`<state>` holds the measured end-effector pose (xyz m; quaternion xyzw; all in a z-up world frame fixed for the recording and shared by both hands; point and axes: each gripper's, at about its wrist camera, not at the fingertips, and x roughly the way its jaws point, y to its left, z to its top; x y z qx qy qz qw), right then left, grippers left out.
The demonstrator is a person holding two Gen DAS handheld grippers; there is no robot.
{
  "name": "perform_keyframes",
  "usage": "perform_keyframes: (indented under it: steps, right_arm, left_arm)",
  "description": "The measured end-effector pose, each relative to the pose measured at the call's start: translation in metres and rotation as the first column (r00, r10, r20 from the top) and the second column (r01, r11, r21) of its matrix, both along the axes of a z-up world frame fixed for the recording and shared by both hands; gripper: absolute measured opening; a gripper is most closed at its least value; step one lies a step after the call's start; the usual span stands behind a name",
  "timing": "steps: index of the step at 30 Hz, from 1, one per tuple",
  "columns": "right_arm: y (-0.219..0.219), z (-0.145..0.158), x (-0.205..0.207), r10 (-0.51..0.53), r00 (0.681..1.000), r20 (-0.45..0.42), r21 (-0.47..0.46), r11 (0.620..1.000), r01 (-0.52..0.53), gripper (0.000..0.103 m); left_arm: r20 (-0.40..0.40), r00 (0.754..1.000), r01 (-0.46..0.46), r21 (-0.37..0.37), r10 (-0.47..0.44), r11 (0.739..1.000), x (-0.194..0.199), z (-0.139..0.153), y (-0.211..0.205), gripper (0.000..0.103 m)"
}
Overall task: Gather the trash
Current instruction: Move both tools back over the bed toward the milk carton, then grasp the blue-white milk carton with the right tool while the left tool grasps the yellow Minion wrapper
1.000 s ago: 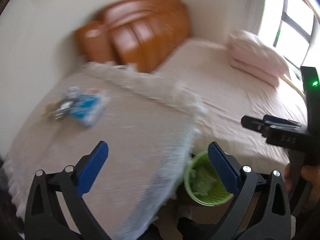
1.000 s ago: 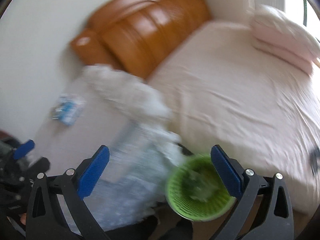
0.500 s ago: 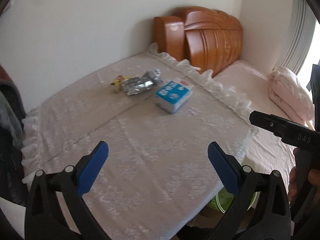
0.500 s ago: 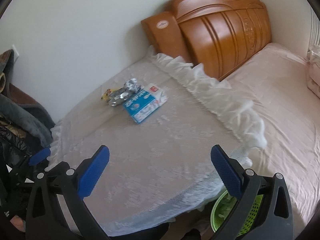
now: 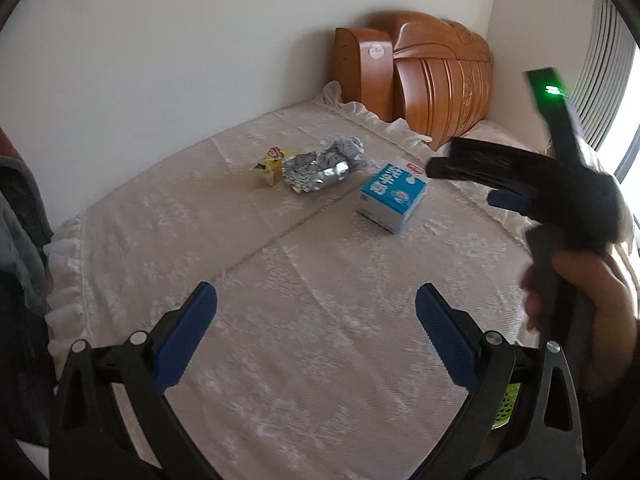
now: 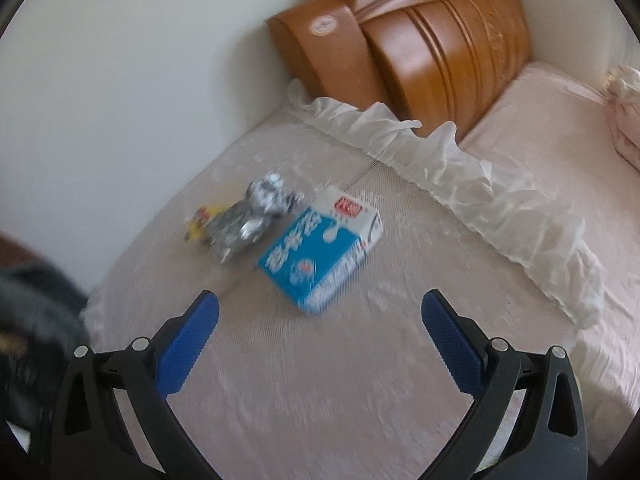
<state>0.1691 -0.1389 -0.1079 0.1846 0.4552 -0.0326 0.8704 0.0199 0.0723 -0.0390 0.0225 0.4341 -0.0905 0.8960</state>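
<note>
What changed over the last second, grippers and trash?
Both cameras swung from the green bin and bed onto the lace cloth. The right gripper closed in on the blue carton; the left gripper neared slightly. Nothing gripped or released. Both remain open; carton, foil wrapper and yellow wrapper unmoved.

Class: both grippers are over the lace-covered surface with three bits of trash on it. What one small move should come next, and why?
Probably ease the right gripper forward and down onto the blue milk carton. Both it and the left gripper are open and empty, and the carton lies nearest ahead of the right one, apart from the foil wrapper and yellow wrapper.
</note>
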Motion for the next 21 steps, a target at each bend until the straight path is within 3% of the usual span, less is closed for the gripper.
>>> perform_keyframes:
  steps: [3,9,13,17,18,20,21]
  right_arm:
    - [0.004,-0.023,0.03,-0.1,0.994,-0.047,0.043,0.994,0.102,0.101]
    - [0.023,-0.058,0.075,-0.216,0.968,-0.127,-0.08,0.975,0.207,0.101]
    - [0.035,-0.071,0.088,-0.213,0.964,-0.156,-0.173,0.967,0.185,0.1]
    - [0.034,-0.08,0.089,-0.163,0.972,-0.169,-0.192,0.973,0.13,0.1]
    - [0.033,-0.081,0.087,-0.155,0.973,-0.168,-0.187,0.975,0.123,0.098]
    - [0.027,-0.083,0.085,-0.131,0.977,-0.169,-0.159,0.982,0.104,0.082]
    - [0.026,-0.082,0.082,-0.123,0.978,-0.168,-0.153,0.983,0.097,0.082]
  left_arm:
    - [-0.004,1.0,0.009,-0.005,-0.009,1.0,0.01,-0.004,0.011,0.095]
    - [-0.013,1.0,0.028,0.009,-0.027,1.0,0.031,-0.012,0.03,0.095]
    - [-0.017,1.0,0.023,0.006,-0.023,1.0,0.043,-0.015,0.042,0.095]
    - [-0.016,1.0,0.022,0.011,-0.021,1.0,0.05,-0.018,0.047,0.095]
    - [-0.014,1.0,0.023,0.017,-0.023,1.0,0.052,-0.018,0.047,0.095]
    - [-0.014,1.0,0.027,0.024,-0.027,0.999,0.054,-0.02,0.048,0.095]
    - [-0.015,0.999,0.03,0.027,-0.029,0.999,0.056,-0.02,0.047,0.095]
